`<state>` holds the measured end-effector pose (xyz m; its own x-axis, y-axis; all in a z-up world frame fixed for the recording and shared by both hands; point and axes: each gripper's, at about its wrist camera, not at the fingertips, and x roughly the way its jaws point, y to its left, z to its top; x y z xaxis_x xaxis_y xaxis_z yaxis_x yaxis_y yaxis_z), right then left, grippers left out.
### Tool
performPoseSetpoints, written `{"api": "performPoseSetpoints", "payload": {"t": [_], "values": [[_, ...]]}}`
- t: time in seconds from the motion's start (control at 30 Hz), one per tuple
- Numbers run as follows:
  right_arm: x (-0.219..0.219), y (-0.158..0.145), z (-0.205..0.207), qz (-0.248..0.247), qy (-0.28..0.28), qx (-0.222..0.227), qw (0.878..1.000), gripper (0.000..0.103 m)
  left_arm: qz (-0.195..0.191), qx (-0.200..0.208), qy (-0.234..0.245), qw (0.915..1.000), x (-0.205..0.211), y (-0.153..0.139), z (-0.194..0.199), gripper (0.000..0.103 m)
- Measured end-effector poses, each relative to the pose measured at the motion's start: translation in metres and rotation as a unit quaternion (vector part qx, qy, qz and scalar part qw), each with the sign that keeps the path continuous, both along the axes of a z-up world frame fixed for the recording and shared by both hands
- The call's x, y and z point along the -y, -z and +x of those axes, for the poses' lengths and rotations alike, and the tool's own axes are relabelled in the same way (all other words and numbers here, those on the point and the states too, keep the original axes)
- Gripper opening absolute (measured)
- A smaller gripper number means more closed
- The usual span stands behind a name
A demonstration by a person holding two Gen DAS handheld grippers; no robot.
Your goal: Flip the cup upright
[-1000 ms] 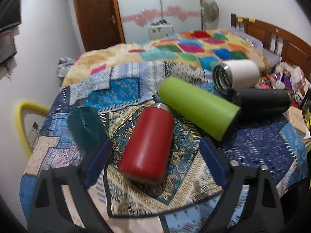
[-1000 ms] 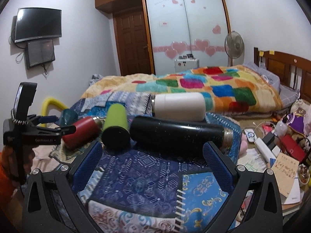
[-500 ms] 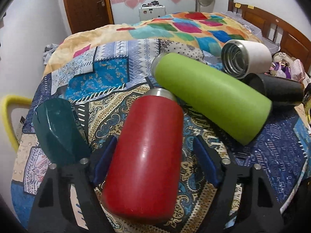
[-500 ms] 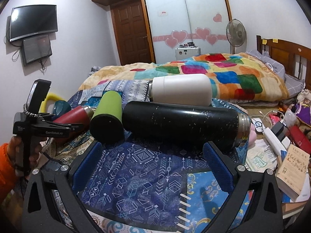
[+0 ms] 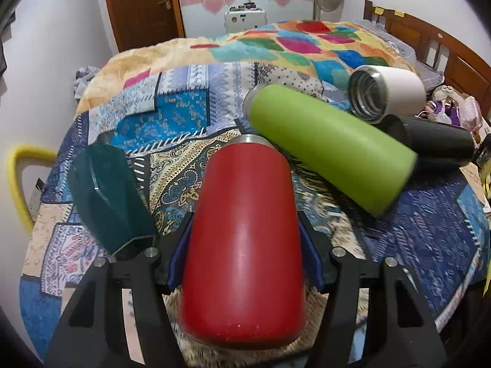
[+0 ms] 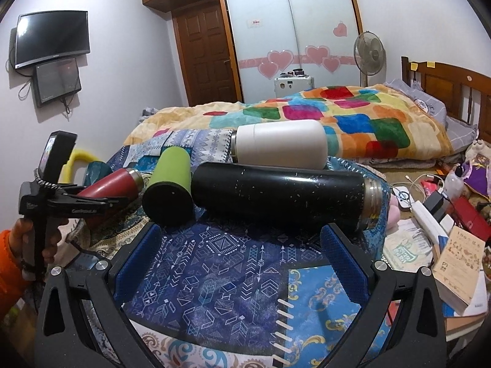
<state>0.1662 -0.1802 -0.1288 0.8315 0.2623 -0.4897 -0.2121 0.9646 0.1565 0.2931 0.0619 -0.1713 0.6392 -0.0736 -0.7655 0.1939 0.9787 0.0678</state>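
Observation:
A red cup (image 5: 245, 239) lies on its side on the patterned cloth, steel mouth pointing away. My left gripper (image 5: 245, 251) is shut on its body, blue pads pressed to both sides. In the right wrist view the red cup (image 6: 110, 184) sits tilted in that gripper (image 6: 92, 205). A green cup (image 5: 331, 144), a white cup (image 5: 389, 92), a black cup (image 5: 435, 142) and a dark teal cup (image 5: 107, 196) also lie on their sides. My right gripper (image 6: 242, 254) is open and empty, just in front of the black cup (image 6: 282, 193).
The cups rest on a round table covered in blue patterned cloth (image 6: 233, 279). A bed with a colourful blanket (image 6: 337, 113) stands behind. Books and clutter (image 6: 454, 251) crowd the right side. A yellow chair back (image 5: 18, 165) is at the left.
My left gripper has moved forward around the red cup and closed on it. My right gripper has moved a little closer to the black cup and stays open.

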Motion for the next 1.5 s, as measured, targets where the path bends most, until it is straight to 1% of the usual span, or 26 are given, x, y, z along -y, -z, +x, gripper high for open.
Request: {"api": "performPoseSetpoints", "payload": {"t": [0.1, 0.27, 0.33, 0.47, 0.67, 0.77, 0.83, 0.93, 1.03, 1.27, 1.4, 1.47, 1.5], "values": [[-0.001, -0.004, -0.005, 0.0, -0.001, 0.007, 1.0, 0.103, 0.003, 0.016, 0.006, 0.9998, 0.005, -0.014, -0.018, 0.062], [-0.001, -0.013, -0.014, 0.0, -0.003, 0.019, 1.0, 0.103, -0.005, 0.037, 0.024, 0.999, 0.02, -0.038, -0.049, 0.062], [-0.001, -0.017, -0.018, 0.002, -0.004, 0.024, 1.0, 0.103, -0.014, 0.043, 0.035, 0.9984, 0.027, -0.046, -0.06, 0.062], [0.001, -0.023, -0.027, 0.002, -0.004, 0.034, 0.999, 0.103, -0.022, 0.047, 0.055, 0.9971, 0.045, -0.053, -0.076, 0.062], [0.005, -0.027, -0.034, 0.001, -0.002, 0.041, 0.999, 0.103, -0.033, 0.039, 0.088, 0.9948, 0.071, -0.046, -0.088, 0.062], [0.006, -0.026, -0.035, -0.001, 0.0, 0.04, 0.999, 0.103, -0.035, 0.025, 0.101, 0.994, 0.084, -0.033, -0.087, 0.062], [0.007, -0.023, -0.033, -0.002, 0.001, 0.037, 0.999, 0.103, -0.037, 0.008, 0.107, 0.9935, 0.093, -0.02, -0.083, 0.062], [0.008, -0.018, -0.031, -0.003, 0.003, 0.03, 1.0, 0.103, -0.033, -0.004, 0.116, 0.9927, 0.102, -0.005, -0.079, 0.062], [0.007, -0.013, -0.027, -0.006, 0.002, 0.022, 1.0, 0.103, -0.036, -0.011, 0.121, 0.992, 0.108, 0.004, -0.077, 0.062], [0.005, -0.002, -0.021, -0.009, -0.001, 0.006, 1.0, 0.103, -0.026, -0.006, 0.126, 0.9916, 0.115, 0.011, -0.075, 0.062], [0.003, 0.002, -0.019, -0.01, -0.003, 0.001, 1.0, 0.103, -0.009, 0.018, 0.13, 0.9914, 0.117, 0.003, -0.081, 0.065], [0.002, 0.002, -0.019, -0.011, -0.004, 0.001, 1.0, 0.103, -0.011, 0.026, 0.13, 0.9911, 0.116, -0.003, -0.086, 0.069], [0.002, 0.002, -0.019, -0.011, -0.004, 0.001, 1.0, 0.103, -0.013, 0.032, 0.126, 0.9914, 0.113, -0.008, -0.089, 0.069]]}}
